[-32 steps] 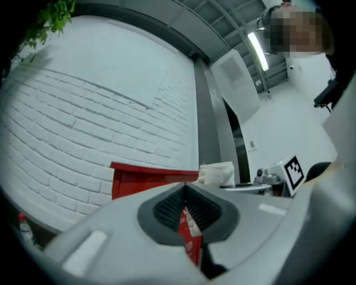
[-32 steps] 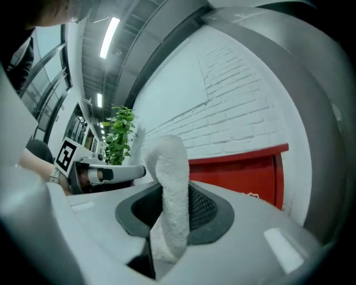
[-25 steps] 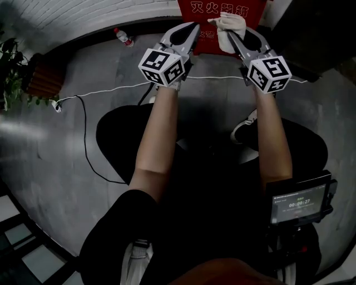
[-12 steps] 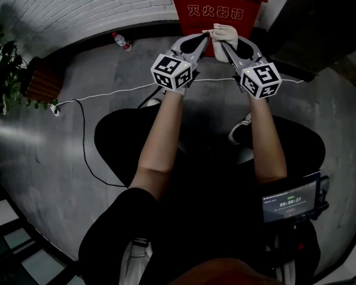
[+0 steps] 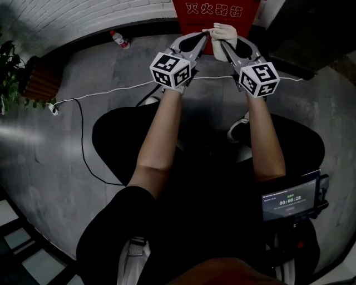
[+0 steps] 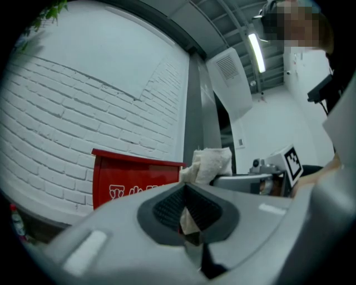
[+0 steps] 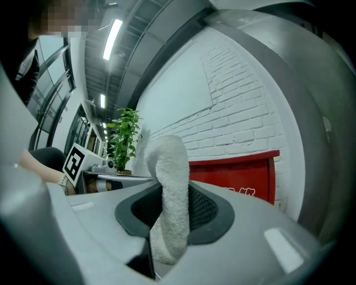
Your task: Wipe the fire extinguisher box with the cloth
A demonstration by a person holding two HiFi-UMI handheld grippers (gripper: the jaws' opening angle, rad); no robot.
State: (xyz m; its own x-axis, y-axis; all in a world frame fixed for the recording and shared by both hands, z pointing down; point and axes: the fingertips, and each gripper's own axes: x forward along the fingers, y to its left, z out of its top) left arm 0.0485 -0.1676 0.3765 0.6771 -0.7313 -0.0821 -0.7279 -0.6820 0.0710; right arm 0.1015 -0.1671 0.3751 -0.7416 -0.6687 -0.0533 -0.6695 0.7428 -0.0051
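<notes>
The red fire extinguisher box (image 5: 217, 12) with white characters stands against the white brick wall, straight ahead. A white cloth (image 5: 223, 32) hangs bunched in front of its lower part. My right gripper (image 5: 222, 42) is shut on the cloth, which rises thick from between its jaws in the right gripper view as the cloth (image 7: 169, 189). My left gripper (image 5: 206, 35) meets the cloth from the left, and a corner of the cloth (image 6: 188, 218) sits pinched in its shut jaws. The box (image 6: 133, 179) shows behind the cloth in the left gripper view. Both tips are almost together.
A plastic bottle (image 5: 118, 38) lies on the grey floor left of the box. A white cable (image 5: 105, 93) crosses the floor to a plug near a potted plant (image 5: 19, 75). A small screen (image 5: 289, 198) sits low right. The person's legs and shoes lie below the arms.
Over the last second the left gripper swung right to the cloth and closed on its corner. The right gripper shifted a little left with the cloth. Almost nothing moved in the last half second.
</notes>
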